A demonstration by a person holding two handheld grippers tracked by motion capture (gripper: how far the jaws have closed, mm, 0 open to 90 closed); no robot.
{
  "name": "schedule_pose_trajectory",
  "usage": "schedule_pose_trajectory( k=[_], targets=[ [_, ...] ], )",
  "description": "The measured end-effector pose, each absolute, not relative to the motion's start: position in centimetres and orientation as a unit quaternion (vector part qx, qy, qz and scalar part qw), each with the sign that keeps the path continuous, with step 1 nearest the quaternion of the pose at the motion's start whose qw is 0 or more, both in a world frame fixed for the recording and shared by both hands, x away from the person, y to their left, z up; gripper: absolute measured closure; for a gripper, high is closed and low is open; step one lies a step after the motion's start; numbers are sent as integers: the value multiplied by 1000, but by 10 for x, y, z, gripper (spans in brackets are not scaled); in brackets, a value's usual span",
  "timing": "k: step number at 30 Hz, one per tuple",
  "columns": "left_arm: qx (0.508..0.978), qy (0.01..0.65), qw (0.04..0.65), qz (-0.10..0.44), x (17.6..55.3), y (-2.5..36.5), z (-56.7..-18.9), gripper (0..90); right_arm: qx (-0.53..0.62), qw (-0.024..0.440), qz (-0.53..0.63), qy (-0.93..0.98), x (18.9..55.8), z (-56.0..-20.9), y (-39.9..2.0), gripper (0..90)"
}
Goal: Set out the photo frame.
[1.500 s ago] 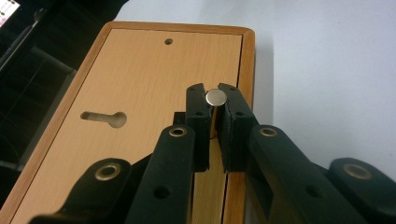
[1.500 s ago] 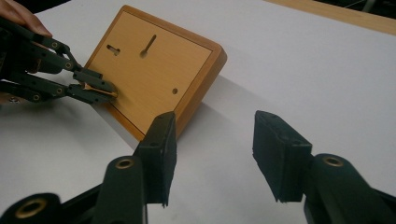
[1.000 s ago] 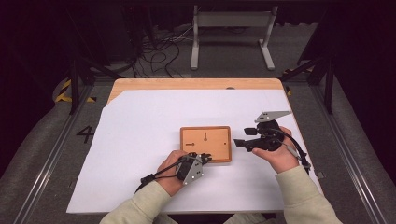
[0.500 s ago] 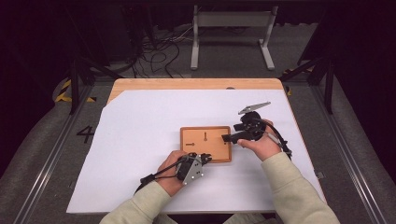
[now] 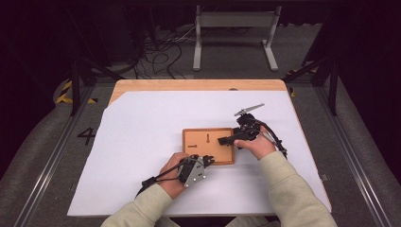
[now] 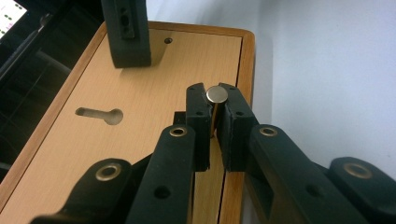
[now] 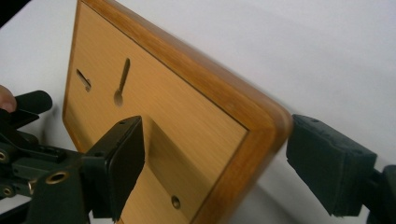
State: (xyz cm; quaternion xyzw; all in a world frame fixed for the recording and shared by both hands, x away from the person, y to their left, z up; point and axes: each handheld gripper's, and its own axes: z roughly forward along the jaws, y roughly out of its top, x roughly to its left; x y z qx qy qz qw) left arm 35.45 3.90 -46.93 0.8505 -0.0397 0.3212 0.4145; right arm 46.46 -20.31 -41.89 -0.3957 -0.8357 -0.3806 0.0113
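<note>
A small wooden board (image 5: 208,150) with a raised rim and two keyhole slots (image 5: 207,138) lies on the white sheet. At its near edge my left gripper (image 5: 208,161) is shut on a short upright metal pin (image 6: 217,94), its pads (image 6: 198,116) on either side of the shaft. My right gripper (image 5: 225,141) reaches in from the right, level over the board. Its jaws have just been opening and stand open astride the board's corner rim (image 7: 261,126), one pad (image 7: 122,163) over the board face, the other (image 7: 329,161) outside, neither pressing.
A white sheet (image 5: 142,142) covers most of the wooden table (image 5: 198,85). Beyond the far edge stand a metal frame (image 5: 234,21) and loose cables (image 5: 161,52) on the floor. Rails run along both sides of the table.
The right hand has come down and to the left, from beside the board to over its right edge, and its jaws have widened. The left hand and pin have stayed put.
</note>
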Motion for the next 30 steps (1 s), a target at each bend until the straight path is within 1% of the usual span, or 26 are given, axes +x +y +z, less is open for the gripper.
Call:
schedule_pose_trajectory(
  k=[4,6,10,12,13,14,16,17,19,20,22,25,30],
  targets=[
    [850,-39,415,321,354,39,-470,840,-392,27,-393,-831,468,-423,-200,216],
    [848,-41,420,320,355,39,-470,840,-385,43,-397,-832,469,-425,-197,267],
    [851,-40,415,319,354,39,-469,837,-380,68,-400,-831,469,-427,-198,311],
    [854,-35,414,312,355,38,-469,819,-377,70,-401,-832,469,-427,-199,321],
    [859,-22,418,296,355,38,-469,819,-374,71,-401,-833,469,-426,-199,327],
    [862,-9,427,272,357,38,-468,753,-370,71,-401,-835,469,-425,-200,334],
    [864,-4,428,266,357,40,-467,673,-368,70,-400,-836,468,-425,-200,338],
    [866,14,431,254,358,44,-464,630,-367,69,-399,-838,467,-424,-201,341],
    [867,21,432,248,359,48,-462,571,-364,68,-399,-839,467,-424,-201,344],
    [868,28,435,238,359,53,-459,571,-363,67,-399,-839,466,-423,-201,347],
    [871,44,436,221,358,59,-455,466,-360,63,-397,-842,464,-421,-201,355],
    [868,56,447,209,356,70,-448,409,-354,57,-396,-845,462,-419,-201,362],
    [860,88,465,189,350,97,-437,380,-334,29,-393,-856,450,-411,-200,385]
  ],
)
